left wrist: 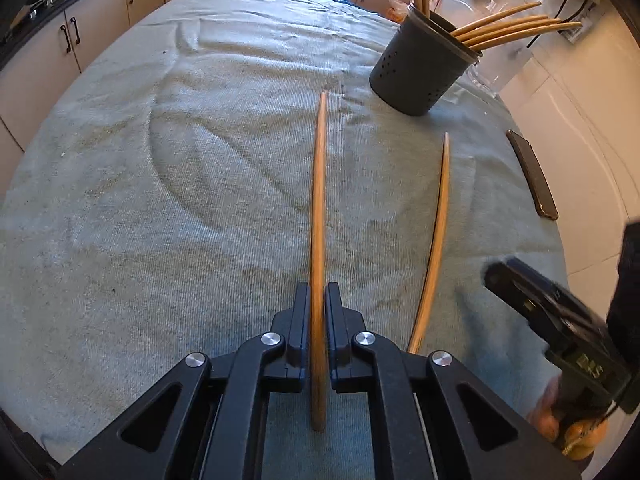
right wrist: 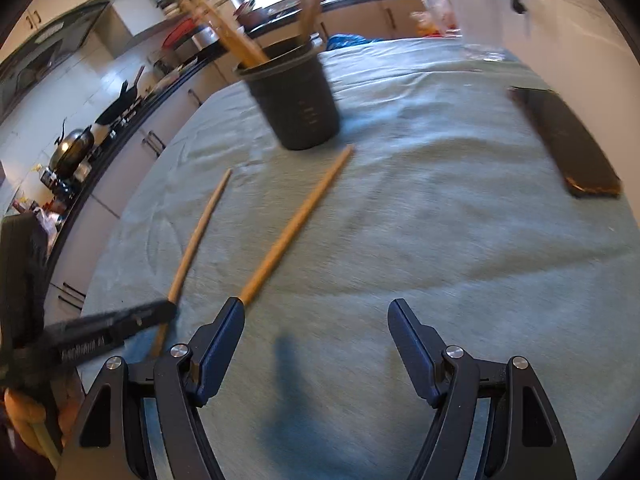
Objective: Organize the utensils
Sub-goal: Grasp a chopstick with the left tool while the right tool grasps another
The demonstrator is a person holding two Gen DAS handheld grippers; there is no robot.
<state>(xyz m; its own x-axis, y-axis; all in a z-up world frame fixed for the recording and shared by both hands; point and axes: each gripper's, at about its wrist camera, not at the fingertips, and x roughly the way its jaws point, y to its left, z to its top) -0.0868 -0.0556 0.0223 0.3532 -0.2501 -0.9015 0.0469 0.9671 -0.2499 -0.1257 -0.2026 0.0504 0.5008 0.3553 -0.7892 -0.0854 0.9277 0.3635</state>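
Observation:
My left gripper (left wrist: 318, 294) is shut on a long wooden utensil handle (left wrist: 319, 200) that points away over the cloth. A second wooden handle (left wrist: 436, 236) lies on the cloth just right of it; in the right wrist view it (right wrist: 292, 224) runs from my left fingertip toward the holder. The dark perforated utensil holder (left wrist: 420, 68) stands at the far right with several wooden handles in it, also seen in the right wrist view (right wrist: 296, 96). My right gripper (right wrist: 316, 312) is open and empty above the cloth. The left gripper (right wrist: 116, 328) and its held handle (right wrist: 200, 232) show at left.
A grey-green cloth (left wrist: 160, 200) covers the table. A dark phone (left wrist: 532, 176) lies near the right edge, also in the right wrist view (right wrist: 568, 144). Kitchen cabinets (left wrist: 100, 20) and a counter with pots (right wrist: 76, 148) lie beyond. A clear container (right wrist: 480, 12) stands at the far edge.

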